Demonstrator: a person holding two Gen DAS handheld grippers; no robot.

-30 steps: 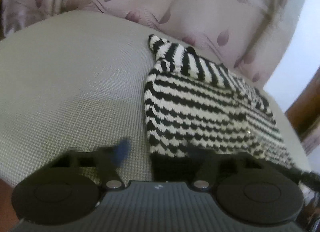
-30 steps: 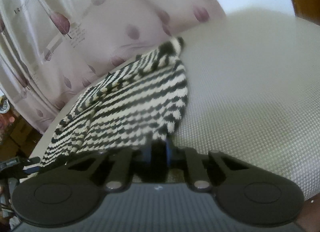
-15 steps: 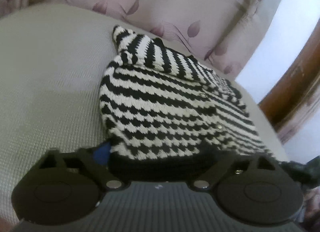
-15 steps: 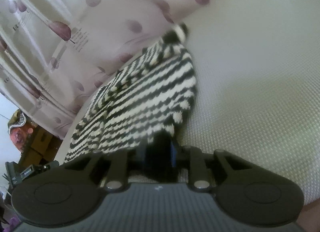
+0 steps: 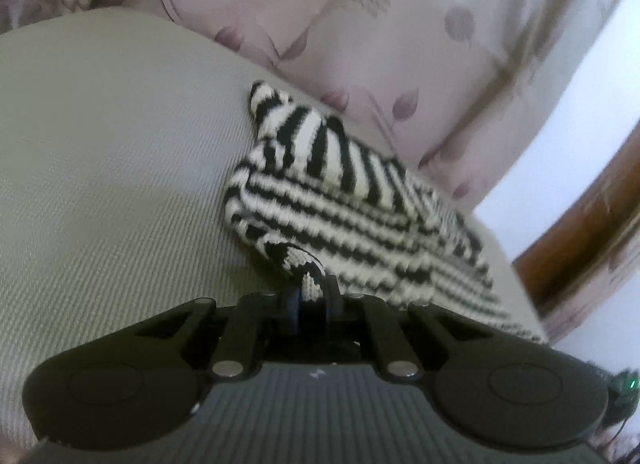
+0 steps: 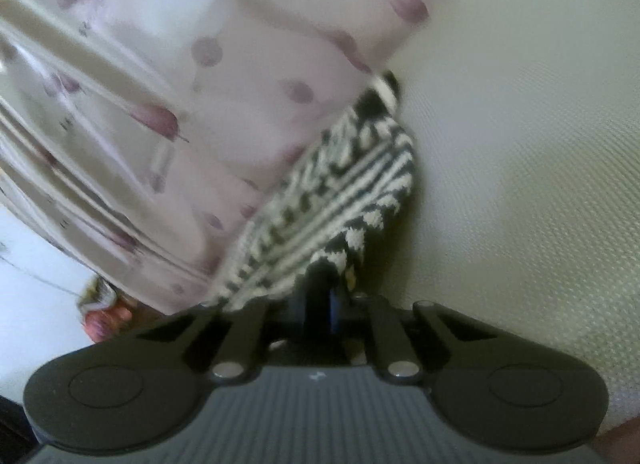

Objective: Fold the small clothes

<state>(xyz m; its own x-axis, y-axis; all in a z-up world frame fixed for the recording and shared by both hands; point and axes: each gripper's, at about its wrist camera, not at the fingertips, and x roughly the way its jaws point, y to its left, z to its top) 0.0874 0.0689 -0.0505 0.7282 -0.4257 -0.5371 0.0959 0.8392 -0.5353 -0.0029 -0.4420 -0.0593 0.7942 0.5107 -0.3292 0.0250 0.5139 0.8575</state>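
Observation:
A small black-and-white striped knit garment [image 5: 340, 200] lies on a pale woven table surface [image 5: 100, 184]. My left gripper [image 5: 312, 296] is shut on the garment's near edge, which bunches up between the fingers. In the right wrist view the same garment [image 6: 340, 192] stretches away from me, blurred by motion. My right gripper [image 6: 320, 296] is shut on its near black hem. Both near corners are lifted off the surface; the far part still rests on it.
A pink curtain [image 5: 400, 44] with purple leaf prints hangs right behind the table's far edge. A brown wooden frame [image 5: 580, 248] stands at the right. The table [image 6: 520, 144] extends to the right of the garment.
My left gripper was open beside the hem and has shut on the garment's edge. Both grippers have lifted and swung, pulling the near edge up and toward the far end.

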